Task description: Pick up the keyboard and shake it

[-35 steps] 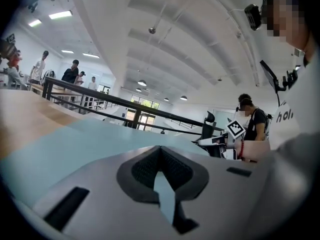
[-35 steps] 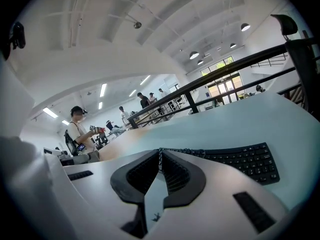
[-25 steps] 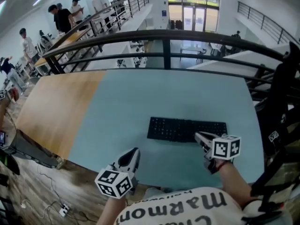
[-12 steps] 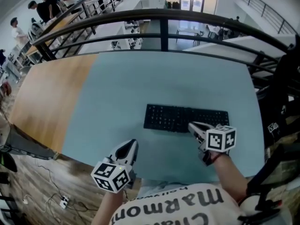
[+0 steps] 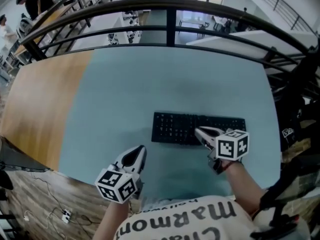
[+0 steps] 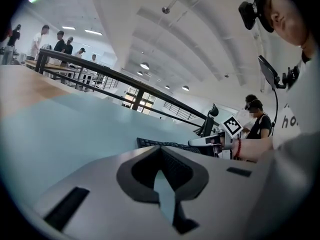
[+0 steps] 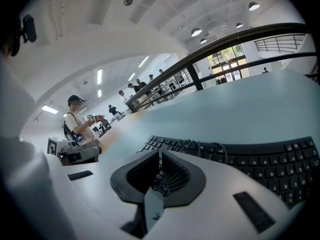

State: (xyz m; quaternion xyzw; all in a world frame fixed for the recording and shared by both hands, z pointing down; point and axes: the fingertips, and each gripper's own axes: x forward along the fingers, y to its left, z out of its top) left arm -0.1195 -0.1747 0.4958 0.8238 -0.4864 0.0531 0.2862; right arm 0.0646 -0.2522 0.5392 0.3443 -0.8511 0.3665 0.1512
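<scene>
A black keyboard [image 5: 197, 129] lies flat on the pale blue table [image 5: 150, 84], right of centre. My right gripper [image 5: 199, 132] hovers over the keyboard's near edge, jaws shut with nothing between them; in the right gripper view the keyboard [image 7: 260, 156] fills the lower right just beyond the right gripper [image 7: 160, 156]. My left gripper [image 5: 139, 151] is near the table's front edge, left of the keyboard and apart from it, also shut and empty. In the left gripper view the keyboard [image 6: 165, 145] shows past the left gripper [image 6: 161, 150].
A black railing [image 5: 170, 6] curves round the table's far side. The table's left part is wood-coloured [image 5: 40, 94]. A black office chair [image 5: 300, 104] stands at the right edge. People [image 5: 30, 4] stand far off at the back left. Cables lie on the floor [image 5: 45, 214].
The head camera has tilted down, so the table sits higher in view. My right gripper has edged left over the keyboard's near edge. The left gripper has barely moved.
</scene>
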